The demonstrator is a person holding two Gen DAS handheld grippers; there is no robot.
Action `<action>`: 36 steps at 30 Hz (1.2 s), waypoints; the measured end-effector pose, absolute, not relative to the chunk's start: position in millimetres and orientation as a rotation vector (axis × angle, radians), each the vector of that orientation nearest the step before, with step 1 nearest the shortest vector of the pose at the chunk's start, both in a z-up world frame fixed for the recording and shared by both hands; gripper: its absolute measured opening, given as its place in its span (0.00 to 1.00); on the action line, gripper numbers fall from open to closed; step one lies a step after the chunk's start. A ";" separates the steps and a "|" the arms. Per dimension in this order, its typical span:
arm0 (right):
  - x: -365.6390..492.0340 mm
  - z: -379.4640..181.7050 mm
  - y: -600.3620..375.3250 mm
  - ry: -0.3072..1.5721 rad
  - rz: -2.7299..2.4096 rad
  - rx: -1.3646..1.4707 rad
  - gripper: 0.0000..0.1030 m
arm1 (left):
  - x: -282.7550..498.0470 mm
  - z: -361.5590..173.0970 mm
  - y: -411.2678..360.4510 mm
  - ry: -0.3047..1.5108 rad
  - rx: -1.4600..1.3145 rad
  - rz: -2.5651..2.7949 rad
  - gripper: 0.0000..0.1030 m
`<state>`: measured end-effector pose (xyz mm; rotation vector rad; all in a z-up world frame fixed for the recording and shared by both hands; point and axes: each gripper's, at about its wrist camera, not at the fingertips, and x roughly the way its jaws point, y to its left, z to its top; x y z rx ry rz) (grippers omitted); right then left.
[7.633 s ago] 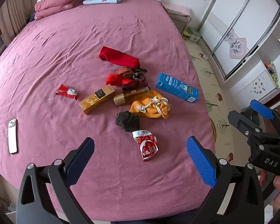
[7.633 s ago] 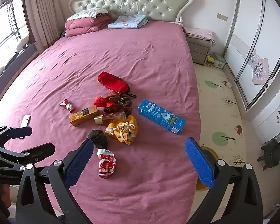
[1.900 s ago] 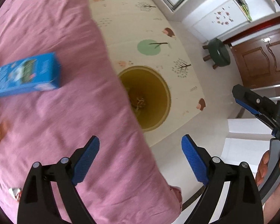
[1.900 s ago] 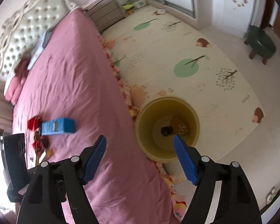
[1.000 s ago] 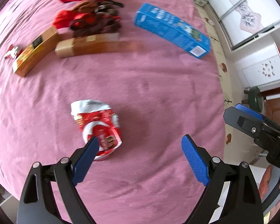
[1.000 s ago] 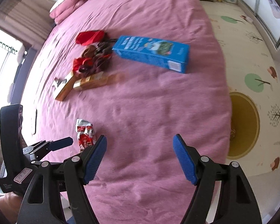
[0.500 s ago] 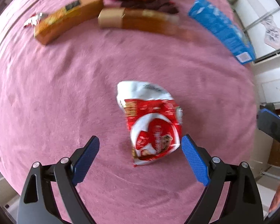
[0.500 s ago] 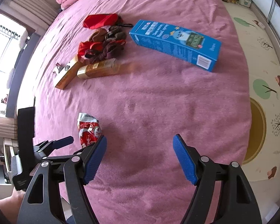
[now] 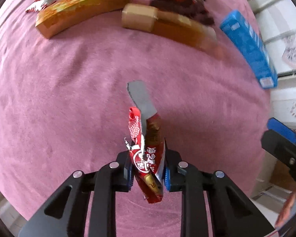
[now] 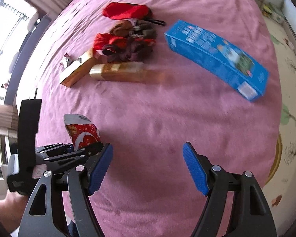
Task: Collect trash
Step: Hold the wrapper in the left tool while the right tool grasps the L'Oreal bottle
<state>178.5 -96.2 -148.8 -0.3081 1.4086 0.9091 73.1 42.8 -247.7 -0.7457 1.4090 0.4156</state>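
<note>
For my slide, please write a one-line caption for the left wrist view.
Left gripper shut on a red snack wrapper above the pink bedspread, boxes beyond.

My left wrist view looks steeply down, close over the pink bedspread (image 9: 69,90), past the left gripper (image 9: 148,174). My right wrist view sits higher and further back, facing up the bed from the blue carton's (image 10: 217,59) side. Both views share the red snack wrapper (image 9: 146,158), that carton and both gold boxes (image 10: 126,72).
</note>
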 end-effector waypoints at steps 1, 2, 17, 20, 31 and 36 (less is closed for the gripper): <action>179.3 -148.0 -89.3 1.402 0.924 -0.323 0.69 | 72.7 -246.3 50.3 1.400 -0.752 0.418 0.22; 180.4 -147.0 -80.2 1.393 0.945 -0.344 0.68 | 72.1 -244.6 56.0 1.392 -0.755 0.424 0.22; 205.4 -157.8 47.2 1.305 1.200 -0.647 0.61 | 66.8 -230.9 145.5 1.284 -0.923 0.411 0.22; 205.6 -166.5 62.7 1.303 1.224 -0.704 0.60 | 60.6 -231.0 133.7 1.280 -0.944 0.397 0.22; 186.5 -213.0 86.2 1.287 1.250 -0.990 0.37 | 49.1 -236.6 144.9 1.293 -0.965 0.360 0.22; 190.1 -209.1 76.3 1.325 1.220 -0.902 0.34 | 49.5 -240.3 148.1 1.307 -0.968 0.357 0.22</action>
